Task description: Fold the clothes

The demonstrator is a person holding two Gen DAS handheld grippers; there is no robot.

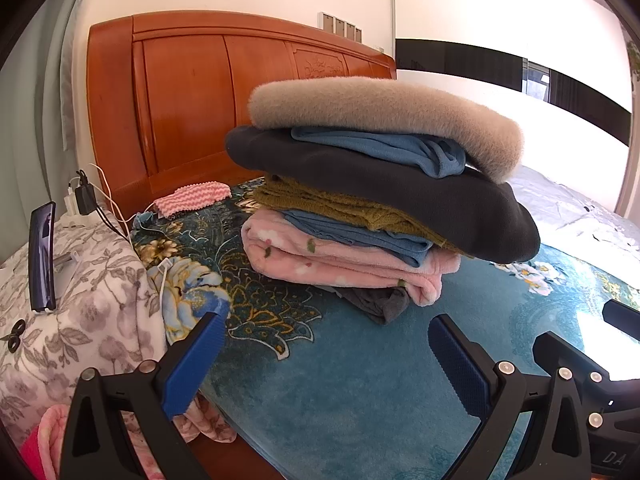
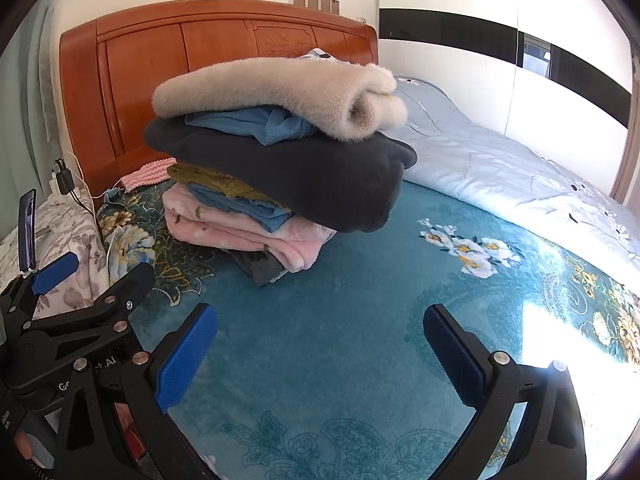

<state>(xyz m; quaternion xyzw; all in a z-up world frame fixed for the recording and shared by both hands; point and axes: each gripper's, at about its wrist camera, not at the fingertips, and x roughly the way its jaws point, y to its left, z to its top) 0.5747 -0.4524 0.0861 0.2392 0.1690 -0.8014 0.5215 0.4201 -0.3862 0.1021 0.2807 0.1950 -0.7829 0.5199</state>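
A dark grey garment (image 1: 376, 306) lies mostly buried beneath the stack of folded clothes (image 1: 376, 200), while the picture's lower edge cuts off a pink item (image 1: 38, 446) beside the bed and the small wall frames (image 1: 340, 27) stay illegible.

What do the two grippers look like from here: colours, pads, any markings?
Both match: the left gripper and right gripper have black angular frames with silver screws and blue ribbed pads. Partial white lettering shows on the black bodies; no cables or sleeves are visible.
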